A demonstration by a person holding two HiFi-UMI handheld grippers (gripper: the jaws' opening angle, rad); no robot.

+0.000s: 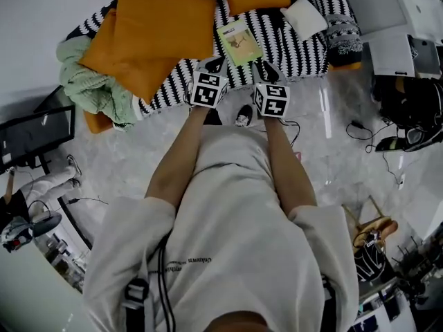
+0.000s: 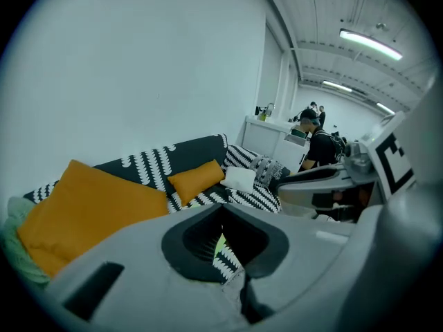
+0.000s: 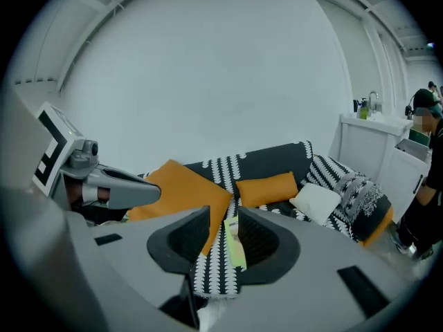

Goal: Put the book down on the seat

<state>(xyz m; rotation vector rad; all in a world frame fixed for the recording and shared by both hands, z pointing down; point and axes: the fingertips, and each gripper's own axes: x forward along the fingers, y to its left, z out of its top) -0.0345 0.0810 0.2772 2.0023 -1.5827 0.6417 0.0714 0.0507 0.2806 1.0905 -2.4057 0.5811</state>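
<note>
Book lying flat on the striped seat, both grippers clear of it

The book (image 1: 239,41) rests cover-up on the seat (image 1: 297,47) at upper centre of the head view, between the big orange cushion (image 1: 163,26) and the white cushion (image 1: 304,17). Just below it, the right gripper (image 1: 265,71) has its jaws apart and empty, and the left gripper (image 1: 212,66) looks closed at the tips on nothing. It looks a thin, light paperback with a smooth cover that may slide and bend. If it needs shifting, the near edge seems the best place to pinch, since the soft seat should let a jaw slip under
</note>
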